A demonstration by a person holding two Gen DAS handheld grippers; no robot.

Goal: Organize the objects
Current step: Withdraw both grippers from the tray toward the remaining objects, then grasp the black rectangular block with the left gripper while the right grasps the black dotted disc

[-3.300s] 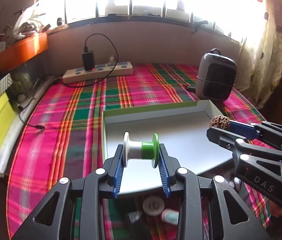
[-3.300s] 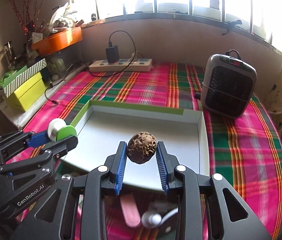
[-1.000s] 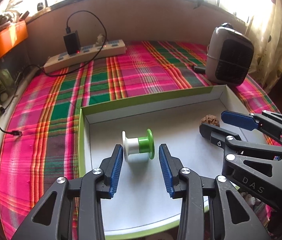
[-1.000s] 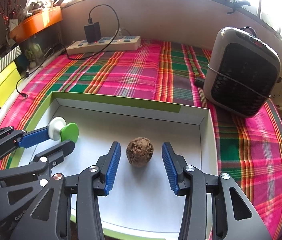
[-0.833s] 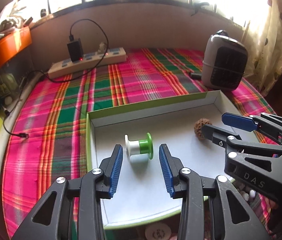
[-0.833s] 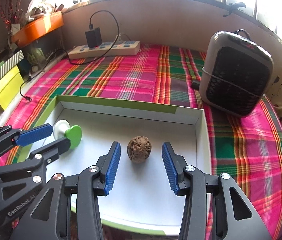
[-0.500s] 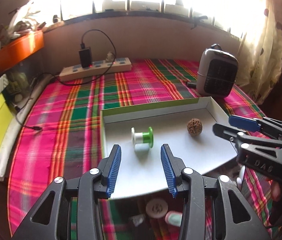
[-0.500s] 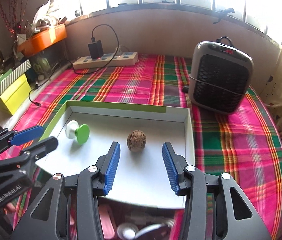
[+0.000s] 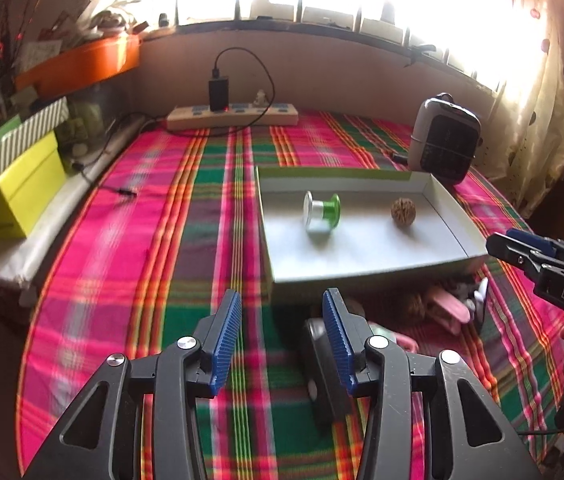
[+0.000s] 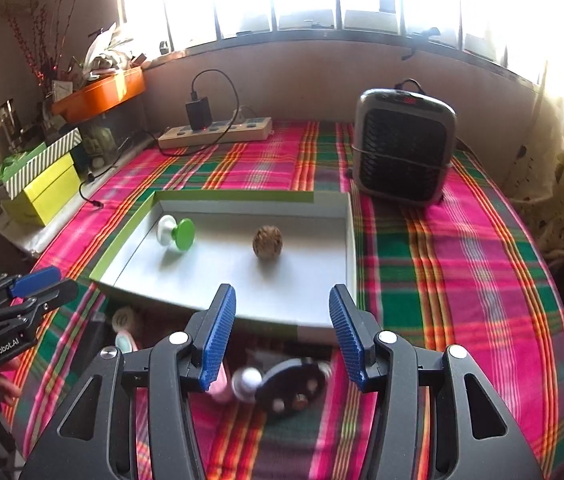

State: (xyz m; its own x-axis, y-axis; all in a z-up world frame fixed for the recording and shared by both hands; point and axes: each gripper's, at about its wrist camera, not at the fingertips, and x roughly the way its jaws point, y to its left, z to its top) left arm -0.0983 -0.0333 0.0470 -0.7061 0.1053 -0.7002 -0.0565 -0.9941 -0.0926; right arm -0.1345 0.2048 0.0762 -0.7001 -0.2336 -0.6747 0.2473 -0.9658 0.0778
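We see the spool (image 9: 321,213) (white one end, green the other) lying on its side in the tray (image 9: 365,268), towards the tray's left. The walnut (image 9: 403,211) sits in the same tray, to the spool's right, apart from it & near the right wall. Tray rests on the plaid cloth (image 9: 154,240).

Left gripper (image 9: 282,332) hovers over the cloth, just short of the tray's near edge; its blue pads have just been spreading & now stand wide w/ nothing between them. Right gripper (image 10: 282,330) hangs at the tray's near edge, jaws likewise just widening, gap empty.

Below the near edge lies a small heap of bits: a pink clip (image 9: 447,309), a dark oval gadget (image 10: 293,390), others too blurry to name. Further out: heater (image 10: 401,152) at the tray's far right corner, power strip (image 9: 234,117) w/ a black charger along the back wall, yellow box (image 9: 14,196) at left.
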